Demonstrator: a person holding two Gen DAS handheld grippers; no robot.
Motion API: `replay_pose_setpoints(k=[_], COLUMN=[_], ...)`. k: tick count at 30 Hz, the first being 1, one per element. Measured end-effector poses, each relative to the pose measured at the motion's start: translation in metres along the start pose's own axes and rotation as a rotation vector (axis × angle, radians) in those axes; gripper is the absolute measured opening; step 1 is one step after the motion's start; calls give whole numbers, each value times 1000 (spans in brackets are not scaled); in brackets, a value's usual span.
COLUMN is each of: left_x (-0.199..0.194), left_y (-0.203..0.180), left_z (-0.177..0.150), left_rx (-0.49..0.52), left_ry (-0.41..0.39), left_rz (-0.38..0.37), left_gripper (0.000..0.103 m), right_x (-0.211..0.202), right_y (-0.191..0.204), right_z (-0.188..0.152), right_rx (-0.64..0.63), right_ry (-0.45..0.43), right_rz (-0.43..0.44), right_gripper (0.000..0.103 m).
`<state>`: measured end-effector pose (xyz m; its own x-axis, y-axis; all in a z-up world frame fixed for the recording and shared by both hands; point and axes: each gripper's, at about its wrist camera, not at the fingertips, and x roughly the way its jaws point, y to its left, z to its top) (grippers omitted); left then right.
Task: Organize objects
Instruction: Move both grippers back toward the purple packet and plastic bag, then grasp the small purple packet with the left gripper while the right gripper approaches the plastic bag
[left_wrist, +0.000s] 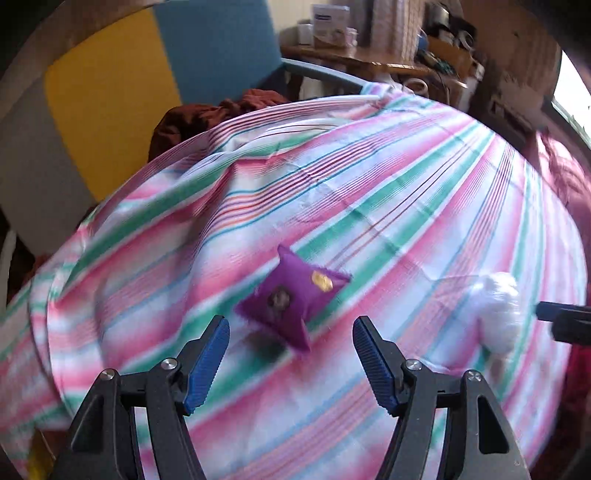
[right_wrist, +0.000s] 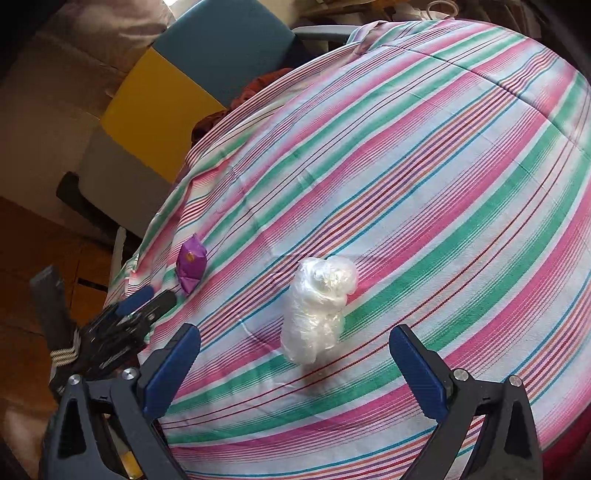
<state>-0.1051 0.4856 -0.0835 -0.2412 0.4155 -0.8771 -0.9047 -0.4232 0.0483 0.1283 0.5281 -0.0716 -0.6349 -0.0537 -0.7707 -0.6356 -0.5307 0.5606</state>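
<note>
Partly blurred: one purple packet (left_wrist: 291, 301) on striped cloth (left_wrist: 406, 184), print unreadable. One white plastic bundle (right_wrist: 319, 308) beside it. Left gripper (left_wrist: 291, 334) and right gripper (right_wrist: 295, 349), wide apart, empty.

Your left gripper (left_wrist: 291, 332) points steeply down with its blue-padded jaws spread wide and nothing between them; your right gripper (right_wrist: 295, 343) angles down too, jaws wide apart, gripping nothing.

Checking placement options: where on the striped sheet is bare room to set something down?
Striped sheet lies bare beyond the white plastic bundle, up to the far edge. A bare strip separates the bundle from the purple packet. The packet's corner is crowded: sheet edge, left gripper.
</note>
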Motion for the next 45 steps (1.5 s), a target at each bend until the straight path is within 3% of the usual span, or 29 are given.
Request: replay_pose_setpoints(k=[6,8,9,11,19,27,30,34,40,45], left_x=[34,39,37,33,-8,-43,-54,-60,-60,-61], left_y=[1,3,4,4,-7,-36,-42,-41,-38,-39], left_z=[16,16,15,9,-64,-124,-144,-157,-161,-163], left_rx=[29,0,-12,-49,-200,-221,-232,-264,-269,-270], left_ry=[33,29,21,20,-35,-85,-113,-134,-154,-170], left_rz=[14,-2,-4,-1,16,33,23,2,-13,-10], left_gripper=[68,55,41,38,37,36,36,36,37,37], right_x=[0,0,1,2,6,0,3,5,11,19], right_y=[1,1,1,2,7,6,14,16,13,15], right_z=[0,0,0,1,1,5,8,7,6,11], right_rx=[-8,-13,-16,-22,-74,-94,-148,-170,-129,-125], right_ry=[5,6,8,15,24,-13,-22,-23,11,37], right_rz=[4,-3,-7,-14,-76,-147,-253,-285,-238,-274], right_gripper=[103,103,103,103,103,103,103,101,84,76])
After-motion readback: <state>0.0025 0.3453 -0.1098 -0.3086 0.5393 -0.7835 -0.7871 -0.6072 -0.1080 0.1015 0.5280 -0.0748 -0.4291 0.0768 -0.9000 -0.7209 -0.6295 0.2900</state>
